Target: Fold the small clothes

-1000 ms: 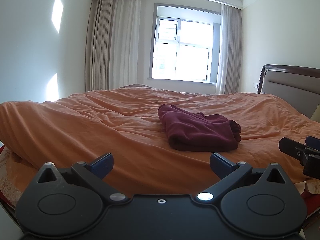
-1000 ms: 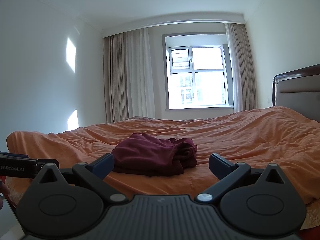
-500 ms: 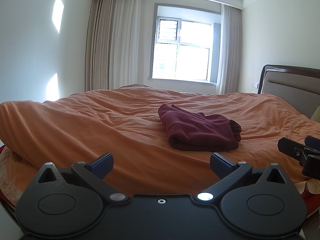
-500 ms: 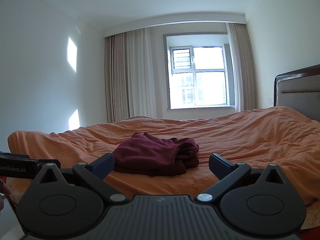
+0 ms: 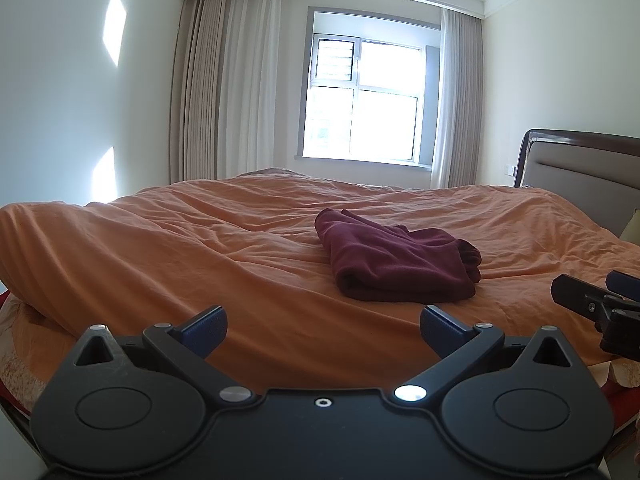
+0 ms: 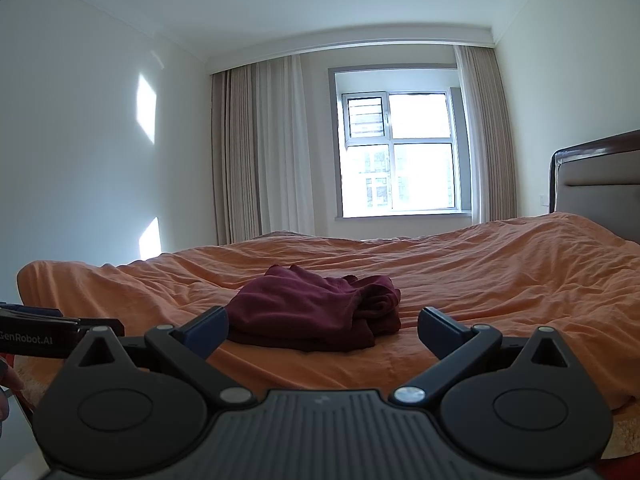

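Observation:
A dark maroon garment (image 5: pixel 396 264) lies bundled in a loose folded heap on the orange bedspread (image 5: pixel 200 256), a little right of the bed's middle. My left gripper (image 5: pixel 322 326) is open at the near edge of the bed, short of the garment, with nothing between its blue pads. In the right wrist view the same maroon garment (image 6: pixel 316 308) sits just beyond my right gripper (image 6: pixel 322 326), which is also open and holds nothing. The right gripper's side shows at the right edge of the left wrist view (image 5: pixel 600 304).
The orange bedspread (image 6: pixel 500 280) is rumpled, with a raised fold along its left side. A padded headboard (image 5: pixel 584 176) stands at the right. A window (image 5: pixel 364 100) with pale curtains faces me across the bed. A hand (image 6: pixel 6 384) shows at the far left edge.
The right wrist view has drifted slightly, so the garment sits a touch further right in it. The garment and the left gripper are unmoved, and both grippers stay open.

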